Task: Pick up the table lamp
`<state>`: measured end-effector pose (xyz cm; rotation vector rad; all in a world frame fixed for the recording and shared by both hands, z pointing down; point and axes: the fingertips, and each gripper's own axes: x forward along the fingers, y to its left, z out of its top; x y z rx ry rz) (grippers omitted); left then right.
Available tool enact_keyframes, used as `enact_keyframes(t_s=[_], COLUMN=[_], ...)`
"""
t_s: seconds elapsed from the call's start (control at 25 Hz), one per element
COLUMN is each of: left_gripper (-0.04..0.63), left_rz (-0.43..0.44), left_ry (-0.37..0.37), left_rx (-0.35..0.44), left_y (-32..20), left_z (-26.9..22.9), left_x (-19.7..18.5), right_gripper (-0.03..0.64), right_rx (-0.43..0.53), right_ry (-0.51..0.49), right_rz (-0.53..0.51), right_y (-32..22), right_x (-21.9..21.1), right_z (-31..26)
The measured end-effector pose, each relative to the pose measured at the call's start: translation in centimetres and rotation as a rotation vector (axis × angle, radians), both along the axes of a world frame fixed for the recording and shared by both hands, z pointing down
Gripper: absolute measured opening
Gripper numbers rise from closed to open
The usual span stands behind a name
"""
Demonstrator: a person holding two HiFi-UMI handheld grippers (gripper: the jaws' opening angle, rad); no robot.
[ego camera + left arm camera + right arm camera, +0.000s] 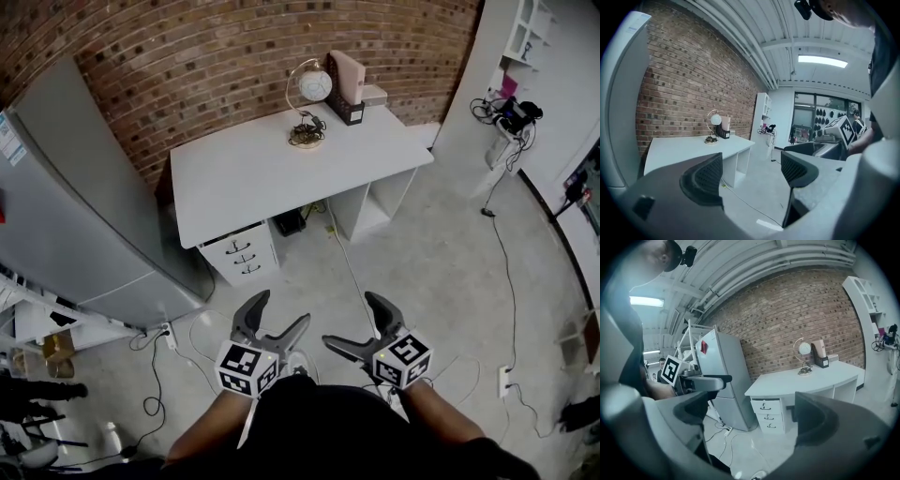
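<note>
The table lamp (308,105) has a thin arched stem, a white globe and a round base. It stands at the back of the white desk (253,173), by the brick wall. It also shows small and far off as the lamp (713,127) in the left gripper view and the lamp (804,357) in the right gripper view. My left gripper (279,315) and right gripper (352,322) are held side by side over the floor, well short of the desk. Both are open with nothing between the jaws. The same holds for the left gripper (752,171) and the right gripper (754,414) in their own views.
A dark file holder (348,90) with a pink folder stands right of the lamp. A drawer unit (242,258) sits under the desk. A tall grey fridge (84,206) stands to the left. Cables (349,267) trail over the floor; white shelves (527,37) are at far right.
</note>
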<state>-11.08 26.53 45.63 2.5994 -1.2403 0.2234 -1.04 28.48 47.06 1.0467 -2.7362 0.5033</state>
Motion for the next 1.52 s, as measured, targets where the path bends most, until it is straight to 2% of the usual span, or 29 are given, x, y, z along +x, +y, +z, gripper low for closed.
enact_keyframes(t_s=[0.32,0.68,1.12,1.52], left_gripper=[0.388,0.388,0.388,0.388], left_rz=[0.068,0.088,0.069,0.030], left_ry=[-0.036,-0.026,-0.035,-0.057], left_rx=[-0.009,-0.030,-0.083,-0.058], left_y=[-5.2,-9.6,-13.7,-23.1], left_z=[0.6,1.1,3.6,2.1], left_x=[-2.7,-4.3,-3.1,1.6], right_gripper=[0.583,0.578,0.575,0.568], right_rx=[-0.007,-0.021,-0.050,-0.009], right_ry=[0.001,0.018,-0.005,-0.047], right_rz=[0.036,0.069,0.060,0.043], right_y=[-5.6,-9.4,-14.2,-24.7], right_x=[-3.1,-4.3,-3.2,1.5], right_z=[0.1,0.5,2.6,0.5])
